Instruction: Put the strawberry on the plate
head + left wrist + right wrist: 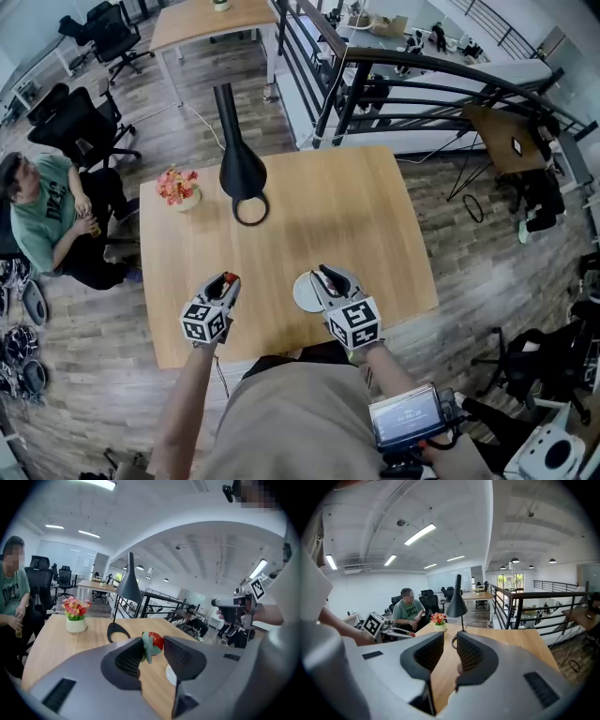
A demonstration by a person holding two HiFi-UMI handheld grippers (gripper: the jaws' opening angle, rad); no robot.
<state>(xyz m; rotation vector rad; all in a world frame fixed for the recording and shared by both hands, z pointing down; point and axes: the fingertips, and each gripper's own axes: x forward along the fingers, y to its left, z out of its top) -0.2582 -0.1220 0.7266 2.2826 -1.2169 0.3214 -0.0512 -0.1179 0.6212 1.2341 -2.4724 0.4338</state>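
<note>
1. Here, the white plate (302, 294) lies on the wooden table (375, 216) near its front edge. From the head view the right gripper (328, 276) covers part of it, and the part that shows is bare white.
2. A small white pot (184, 200) near the table's far left corner holds pink and orange flowers.
3. The strawberry (157, 641) is off the plate. It is clamped between the jaws of the left gripper (226, 280), with its red body and green leaves showing at the fingertips, above the tabletop just left of the plate.
4. The left gripper points forward and somewhat downward, and the person's bare forearm (187, 394) runs back from it.
5. The right gripper's jaws stand a narrow gap apart, with only tabletop between them. It hangs over the plate's right side and aims toward the black lamp (241, 169).
6. The lamp's ring base sits at mid-table toward the far side, and a broad stretch of bare wood lies between it and both grippers.
7. A seated person (47, 216) is just beside the table's left edge, and a dark railing (422, 94) runs beyond the far edge.
</note>
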